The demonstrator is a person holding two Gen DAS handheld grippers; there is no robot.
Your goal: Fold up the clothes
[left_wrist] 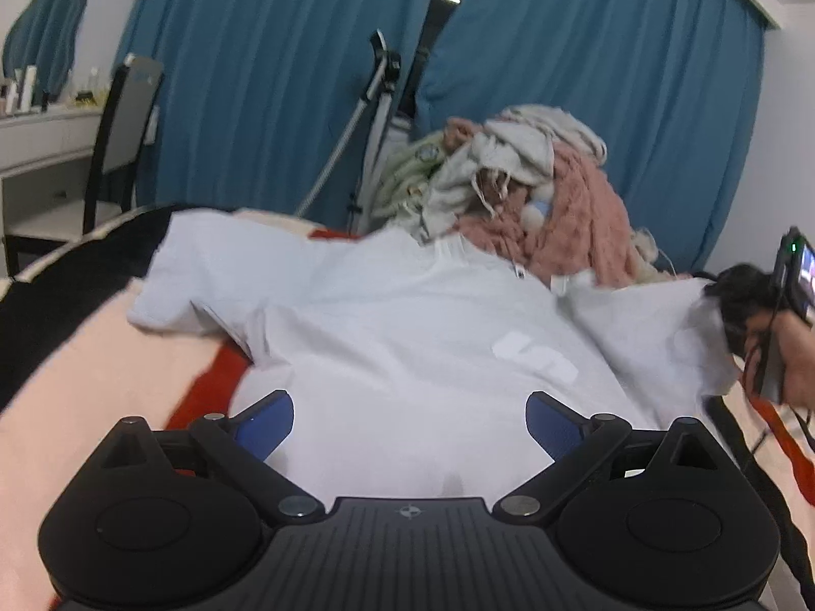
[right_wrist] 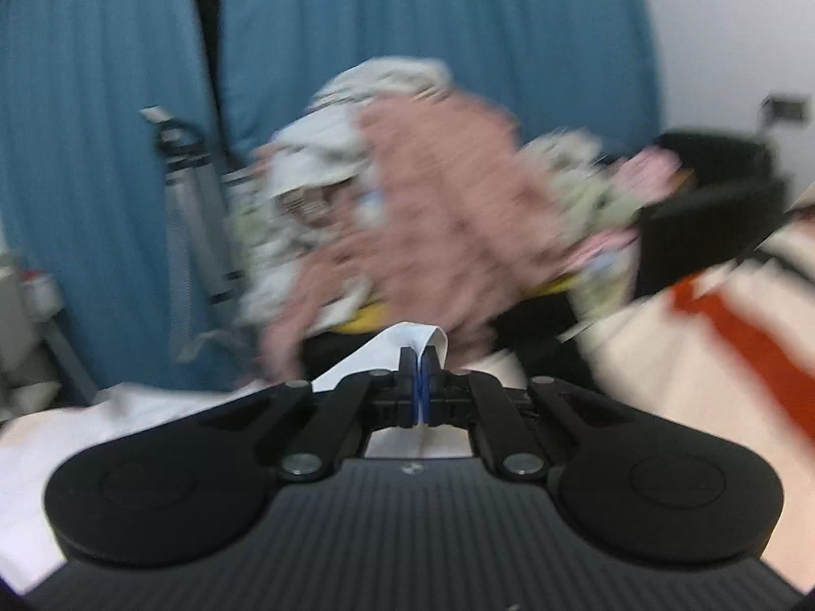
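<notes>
Right hand-held gripper (right_wrist: 420, 377) clamped on white T-shirt (left_wrist: 407, 326) edge, left hand-held gripper (left_wrist: 410, 427) open above it

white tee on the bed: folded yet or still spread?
Mostly spread. The white T-shirt lies flat with one sleeve out; only its other side is lifted, pinched in the shut right tongs. Left tongs hang open over the hem.

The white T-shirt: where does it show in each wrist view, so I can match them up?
Left wrist: the white T-shirt lies spread across the middle of the bed, between the open left gripper and the clothes pile.
Right wrist: only a pinched fold of it shows at lower centre, in the shut right gripper.
Shared landmark: the pink garment in the pile.
</notes>
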